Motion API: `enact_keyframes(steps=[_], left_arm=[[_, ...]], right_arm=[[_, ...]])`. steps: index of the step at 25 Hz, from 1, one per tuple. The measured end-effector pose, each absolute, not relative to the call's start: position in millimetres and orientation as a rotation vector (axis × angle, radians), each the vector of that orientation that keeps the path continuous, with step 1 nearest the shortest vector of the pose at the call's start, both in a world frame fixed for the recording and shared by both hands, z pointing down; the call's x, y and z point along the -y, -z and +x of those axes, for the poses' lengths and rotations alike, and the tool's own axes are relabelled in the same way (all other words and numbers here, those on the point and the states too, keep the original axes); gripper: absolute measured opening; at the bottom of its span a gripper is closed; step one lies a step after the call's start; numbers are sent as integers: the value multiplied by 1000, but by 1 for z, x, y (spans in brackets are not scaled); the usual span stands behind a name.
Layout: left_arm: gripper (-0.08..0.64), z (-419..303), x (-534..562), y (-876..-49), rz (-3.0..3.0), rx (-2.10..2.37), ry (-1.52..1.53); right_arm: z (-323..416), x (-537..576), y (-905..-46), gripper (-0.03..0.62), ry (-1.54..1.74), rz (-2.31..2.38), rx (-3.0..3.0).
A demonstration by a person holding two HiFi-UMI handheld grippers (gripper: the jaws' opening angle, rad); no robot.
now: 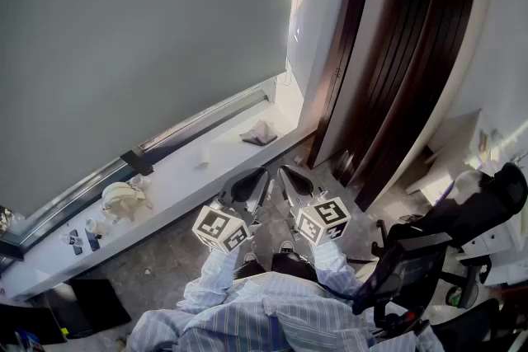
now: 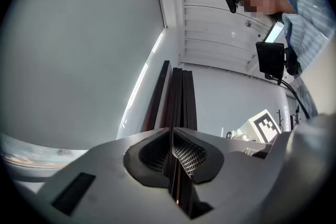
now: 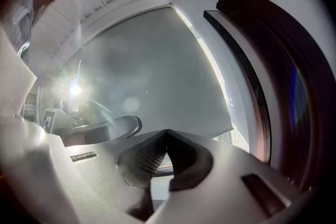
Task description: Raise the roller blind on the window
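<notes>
The grey roller blind (image 1: 140, 37) hangs fully down over the window, its lower edge just above the sill; a thin strip of glass (image 1: 49, 214) shows beneath it at the left. The blind also fills the left gripper view (image 2: 79, 50) and the right gripper view (image 3: 152, 65). My left gripper (image 1: 265, 172) and right gripper (image 1: 283, 170) are side by side in front of me, short of the sill and apart from the blind. The left gripper (image 2: 171, 131) has its tips together with nothing between them. The right gripper (image 3: 167, 134) is shut and empty too.
A white sill (image 1: 223, 152) carries a crumpled cloth (image 1: 260, 133), a cream bag (image 1: 124, 198) and small items. Dark wooden panels (image 1: 404, 53) stand right of the window. A black office chair (image 1: 412, 268) and a white desk (image 1: 462, 148) are at my right.
</notes>
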State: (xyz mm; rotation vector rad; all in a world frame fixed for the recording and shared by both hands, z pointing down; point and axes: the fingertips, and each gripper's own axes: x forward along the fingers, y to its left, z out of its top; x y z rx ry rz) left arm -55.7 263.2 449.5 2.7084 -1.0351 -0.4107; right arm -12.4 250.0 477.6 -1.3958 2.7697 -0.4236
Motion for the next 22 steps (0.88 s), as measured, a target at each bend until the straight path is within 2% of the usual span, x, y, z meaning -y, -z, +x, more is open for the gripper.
enact_keyframes(steps=[22], left_arm=[[23,20,-194,-456,2704,1073,360]], right_arm=[[67,-178,-482,5,414,-1336,-2786]])
